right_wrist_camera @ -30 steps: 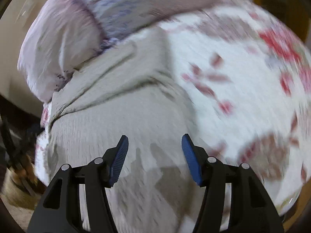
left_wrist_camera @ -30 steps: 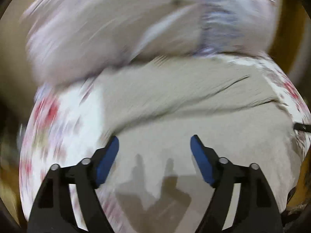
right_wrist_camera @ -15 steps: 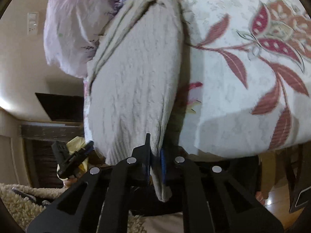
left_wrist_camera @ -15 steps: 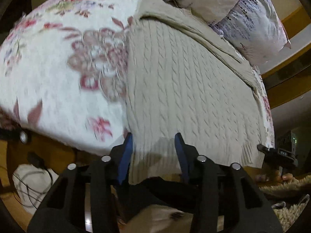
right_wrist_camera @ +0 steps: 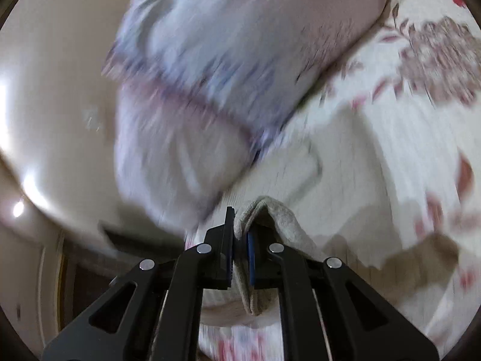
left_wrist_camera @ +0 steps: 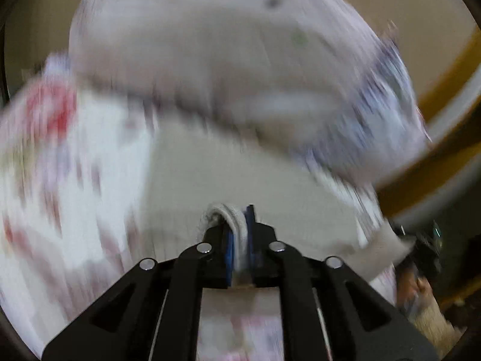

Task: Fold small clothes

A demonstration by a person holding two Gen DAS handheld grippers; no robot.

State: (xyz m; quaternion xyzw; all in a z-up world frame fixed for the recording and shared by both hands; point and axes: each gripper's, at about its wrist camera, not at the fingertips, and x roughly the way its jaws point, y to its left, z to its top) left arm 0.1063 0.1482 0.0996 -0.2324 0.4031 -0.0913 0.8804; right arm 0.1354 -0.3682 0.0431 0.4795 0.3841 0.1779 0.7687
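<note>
A beige cable-knit sweater (left_wrist_camera: 240,180) lies on a floral bedspread (left_wrist_camera: 75,165). My left gripper (left_wrist_camera: 239,225) is shut on a fold of the sweater's hem, which bunches between the blue pads. My right gripper (right_wrist_camera: 240,228) is shut on another part of the beige sweater (right_wrist_camera: 270,219), and the cloth hangs down between its fingers. Both views are blurred by motion. The rest of the sweater lies ahead of the grippers toward the pillows.
Pale lilac pillows (left_wrist_camera: 225,54) lie at the head of the bed, also in the right wrist view (right_wrist_camera: 210,60). A yellow-brown bed frame edge (left_wrist_camera: 445,156) runs at the right. The floral bedspread (right_wrist_camera: 421,120) spreads to the right. A beige wall (right_wrist_camera: 54,90) stands left.
Both grippers have closed on the sweater's hem at the bed's edge and carried it up and forward over the bed toward the pillows; the left gripper was still partly open half a second ago.
</note>
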